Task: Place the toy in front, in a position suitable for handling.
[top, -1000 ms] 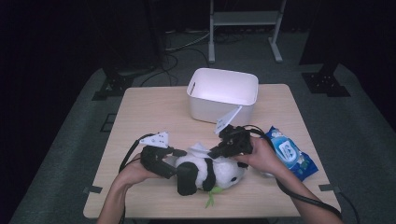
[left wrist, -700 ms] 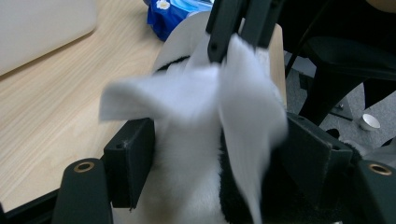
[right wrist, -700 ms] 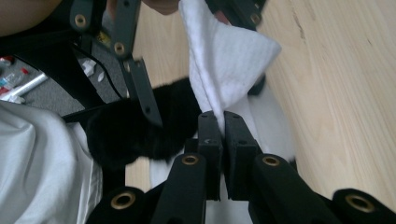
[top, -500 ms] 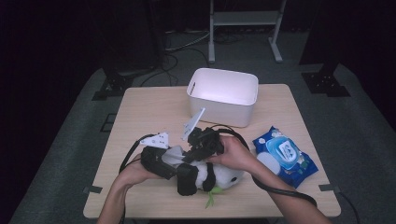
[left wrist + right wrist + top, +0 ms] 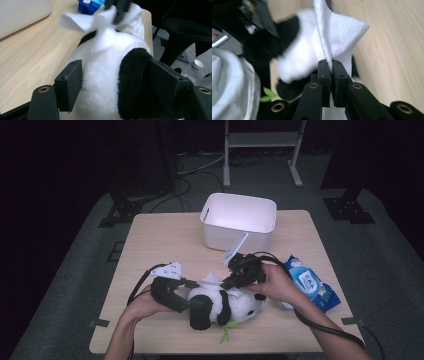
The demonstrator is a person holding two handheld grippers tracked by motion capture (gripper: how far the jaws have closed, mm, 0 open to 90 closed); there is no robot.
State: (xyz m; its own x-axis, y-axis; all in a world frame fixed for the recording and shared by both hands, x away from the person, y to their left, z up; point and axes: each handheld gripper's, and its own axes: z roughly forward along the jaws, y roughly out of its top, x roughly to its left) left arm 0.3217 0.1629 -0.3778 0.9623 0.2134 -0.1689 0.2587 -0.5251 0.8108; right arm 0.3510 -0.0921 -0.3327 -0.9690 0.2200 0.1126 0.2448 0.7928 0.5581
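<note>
White wipe (image 5: 342, 32) pinched in the right tool (image 5: 331, 65), pressed against the plush panda (image 5: 225, 302). Left tool (image 5: 115, 82) half spread, clamped around the panda's body near the front edge of the pale wooden worktop (image 5: 155, 240). White bin (image 5: 239, 221) behind, blue wipes pack (image 5: 310, 282) at the right edge; dark floor around.

The bench (image 5: 150, 245) has a light wood-grain top with rounded corners. It stands on a grey floor (image 5: 75, 285). Black cables (image 5: 192, 170) lie on the floor behind it, near a white metal frame (image 5: 260, 140). The surrounding room is dark.
</note>
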